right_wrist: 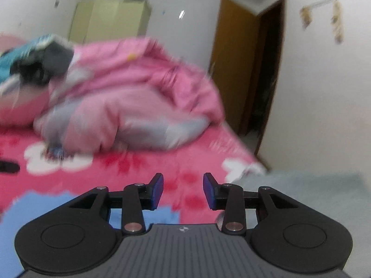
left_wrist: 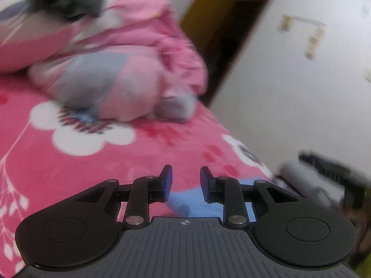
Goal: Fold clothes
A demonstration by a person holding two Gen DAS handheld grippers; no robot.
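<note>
Blue cloth (right_wrist: 30, 208) lies flat on the bed (left_wrist: 46, 157) just under and behind both tongs, left (left_wrist: 186, 181) and right (right_wrist: 183, 191), each spread with nothing between the pads. A quilt heap (right_wrist: 129, 97) sits well ahead. Frames are blurred (edges unclear), so whichever fold remains, each pinch should likely take a clean hem.

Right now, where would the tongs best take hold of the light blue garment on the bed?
Probably its far edge, where the light blue garment lies flat on the pink floral bedspread. Come from above, near side, with the open right tongs. Blur hides any hem or collar.
</note>
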